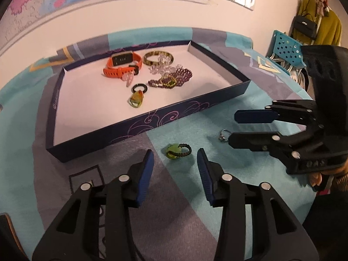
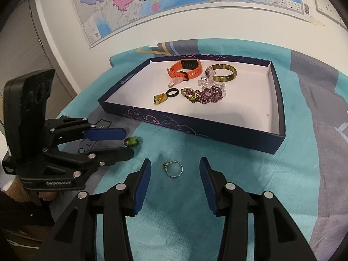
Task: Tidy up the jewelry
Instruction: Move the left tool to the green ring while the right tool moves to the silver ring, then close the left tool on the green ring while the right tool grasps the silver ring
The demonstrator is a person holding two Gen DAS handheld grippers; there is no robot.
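A dark blue tray [image 1: 152,119] [image 2: 195,128] holds an orange watch [image 1: 121,65] [image 2: 187,67], a brown bangle [image 1: 158,57] [image 2: 224,74], purple beads [image 1: 174,79] [image 2: 208,94], clear beads, a black ring [image 1: 139,88] [image 2: 173,92] and a yellow-green pendant [image 1: 136,101] [image 2: 159,99]. A green-stone ring [image 1: 177,150] [image 2: 131,141] lies on the cloth between my open left gripper's [image 1: 175,158] [image 2: 125,144] fingers. A silver ring [image 2: 173,169] [image 1: 224,135] lies between my open right gripper's [image 2: 175,166] [image 1: 231,127] fingers. Both grippers are empty.
A teal and grey cloth [image 2: 250,174] covers the table. A wall with maps [image 2: 174,0] stands behind it. A blue perforated basket [image 1: 287,50] and hanging clothes [image 1: 319,24] are at the far right.
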